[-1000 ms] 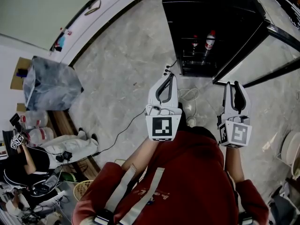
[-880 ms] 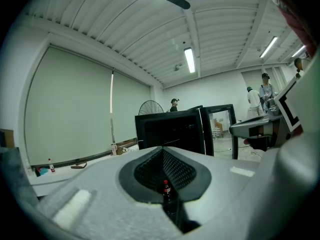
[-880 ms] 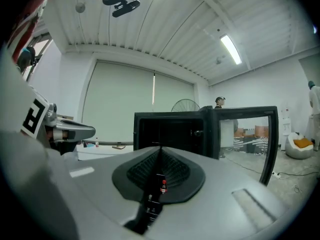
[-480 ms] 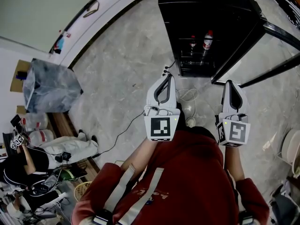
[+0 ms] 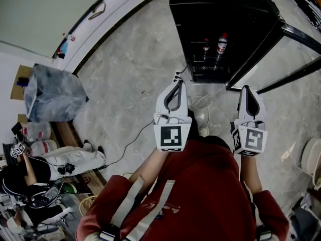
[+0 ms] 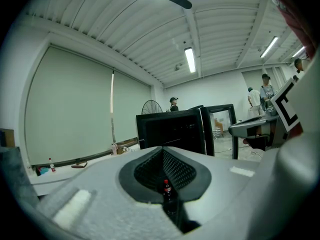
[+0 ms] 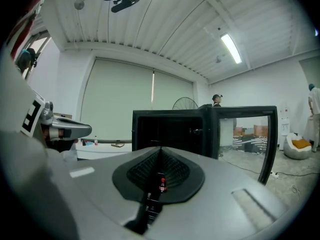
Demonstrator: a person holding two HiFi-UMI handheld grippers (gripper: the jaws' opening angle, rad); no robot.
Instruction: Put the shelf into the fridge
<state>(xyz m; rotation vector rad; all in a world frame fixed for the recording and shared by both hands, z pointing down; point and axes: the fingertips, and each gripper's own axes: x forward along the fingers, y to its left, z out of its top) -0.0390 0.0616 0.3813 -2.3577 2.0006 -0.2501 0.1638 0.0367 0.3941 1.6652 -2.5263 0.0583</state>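
Right tongs (image 5: 247,88) have closed, empty; left tongs (image 5: 178,81) also pressed together. Only gripper views show fan (image 7: 185,103) behind fridge (image 5: 225,24).

No word, brand or number can be read anywhere. The white cube (image 5: 172,137) at the back of the left tongs (image 5: 178,79) and the matching white cube (image 5: 251,140) on the right tongs (image 5: 249,89) each carry a black-and-white square code pattern, not lettering. The red labels on the two small dark bottles with red caps (image 5: 222,43) inside the black fridge (image 5: 225,4), and the pale print (image 5: 165,209) on the person's red top, are too small to make out.
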